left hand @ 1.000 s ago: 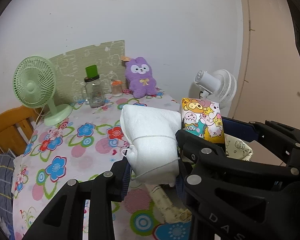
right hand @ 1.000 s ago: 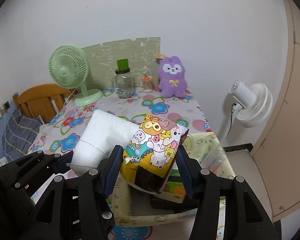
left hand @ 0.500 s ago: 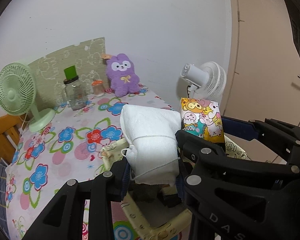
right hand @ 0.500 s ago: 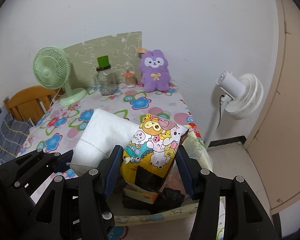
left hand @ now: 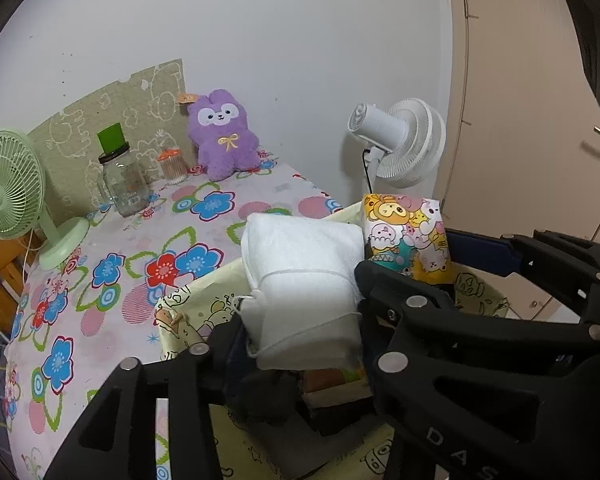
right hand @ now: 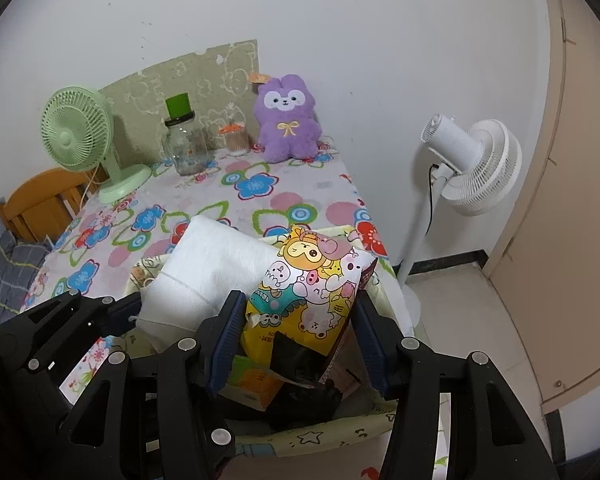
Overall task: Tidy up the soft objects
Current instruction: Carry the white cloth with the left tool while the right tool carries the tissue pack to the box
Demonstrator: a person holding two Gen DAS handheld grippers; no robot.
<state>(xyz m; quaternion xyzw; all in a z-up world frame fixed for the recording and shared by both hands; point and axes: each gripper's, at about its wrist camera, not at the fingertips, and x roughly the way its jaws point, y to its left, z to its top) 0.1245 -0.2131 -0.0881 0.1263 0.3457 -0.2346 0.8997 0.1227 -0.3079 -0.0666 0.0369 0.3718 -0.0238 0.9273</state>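
- Far left: green desk fan (right hand: pixel 76 128) on the bench (right hand: pixel 236 204), floral cloth on top; wooden chair (right hand: pixel 40 204) just beside the bench edge.
- Back row along the wall: glass jar (right hand: pixel 186 148) with green cap, small orange-lidded container (right hand: pixel 234 138), purple plush bunny (right hand: pixel 286 118) sitting upright.
- Left gripper (left hand: pixel 300 328): jaws opening, white folded cloth bundle (left hand: pixel 304 280) tied with string sits between them. Right pad is against the bundle; can't tell whether the left pad presses it.
- Bundle hangs over the pale yellow printed fabric bin (left hand: pixel 192 312) at the near edge of the bench; bin already holds dark items and a small box.
- Right gripper (right hand: pixel 296 324): pinching the cartoon-print pouch (right hand: pixel 312 284), blue pads on both sides, pouch upright and tilted slightly toward the bundle.
- Pouch is above the same bin, touching the bundle on its left side.
- Far right: white standing fan (right hand: pixel 472 168) on the floor near the beige door (right hand: pixel 572 200).
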